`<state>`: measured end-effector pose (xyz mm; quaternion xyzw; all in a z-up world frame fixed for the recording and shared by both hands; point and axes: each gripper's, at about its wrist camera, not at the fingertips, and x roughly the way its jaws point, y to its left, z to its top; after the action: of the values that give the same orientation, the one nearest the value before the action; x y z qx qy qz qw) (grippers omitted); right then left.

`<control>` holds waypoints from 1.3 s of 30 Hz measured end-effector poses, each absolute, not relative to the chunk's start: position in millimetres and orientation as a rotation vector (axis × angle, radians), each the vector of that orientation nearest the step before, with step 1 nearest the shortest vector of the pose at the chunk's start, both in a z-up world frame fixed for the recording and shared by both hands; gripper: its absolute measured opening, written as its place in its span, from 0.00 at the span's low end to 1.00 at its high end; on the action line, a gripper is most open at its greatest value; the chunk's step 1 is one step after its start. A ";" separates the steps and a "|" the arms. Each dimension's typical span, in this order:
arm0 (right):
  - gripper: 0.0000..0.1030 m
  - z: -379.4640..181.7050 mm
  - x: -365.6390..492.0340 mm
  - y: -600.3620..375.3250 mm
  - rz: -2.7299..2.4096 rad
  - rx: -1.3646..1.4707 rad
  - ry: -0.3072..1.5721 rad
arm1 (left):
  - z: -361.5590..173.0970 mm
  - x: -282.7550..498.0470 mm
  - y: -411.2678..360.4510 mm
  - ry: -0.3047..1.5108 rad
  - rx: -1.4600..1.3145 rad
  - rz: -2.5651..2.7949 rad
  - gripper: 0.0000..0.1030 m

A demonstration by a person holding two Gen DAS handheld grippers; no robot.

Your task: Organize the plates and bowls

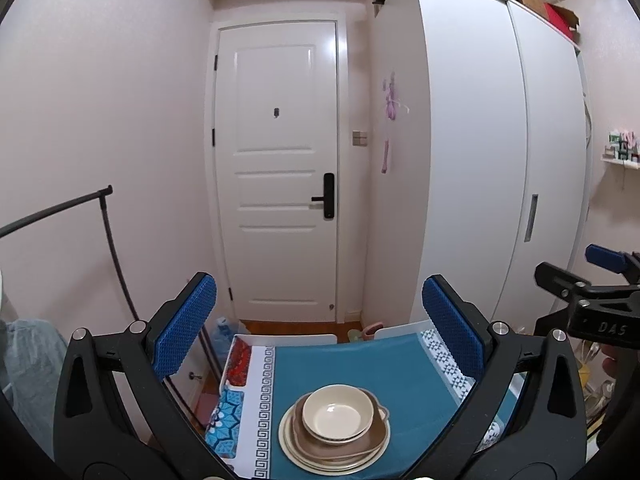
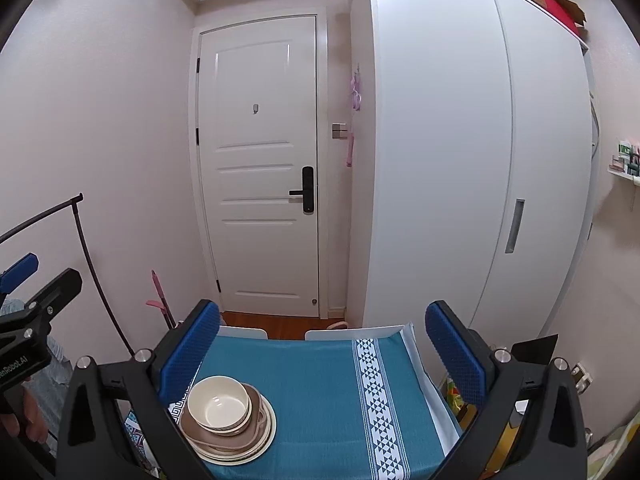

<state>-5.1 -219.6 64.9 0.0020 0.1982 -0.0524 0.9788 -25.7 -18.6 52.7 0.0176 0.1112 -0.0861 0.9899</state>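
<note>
Wide-spread jaws, both grippers, above stacked bowls and plates [image 1: 335, 430] [image 2: 228, 420].

Table [image 1: 412, 326]: teal cloth [image 1: 352, 364], stacked dishes [image 1: 334, 430] atop.

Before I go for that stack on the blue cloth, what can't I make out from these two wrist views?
- How many plates lie under the cream bowl: left view, rims overlap, bowl and brown dish cover them.
- Stack's left edge: right view, hidden behind the right tool left finger.
- Table near edge: cut off by the bottom of both frames.
- Left tool holds nothing; both tools open.
</note>
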 end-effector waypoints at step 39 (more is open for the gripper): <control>0.99 69.1 -10.0 -216.5 -0.117 0.011 0.375 | 47.3 -31.2 -6.1 0.207 0.048 -0.144 1.00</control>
<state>-10.0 -216.5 69.1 0.0055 0.1861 -0.0582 0.9808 -31.2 -6.1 47.3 0.0239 0.1033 -0.0716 0.9918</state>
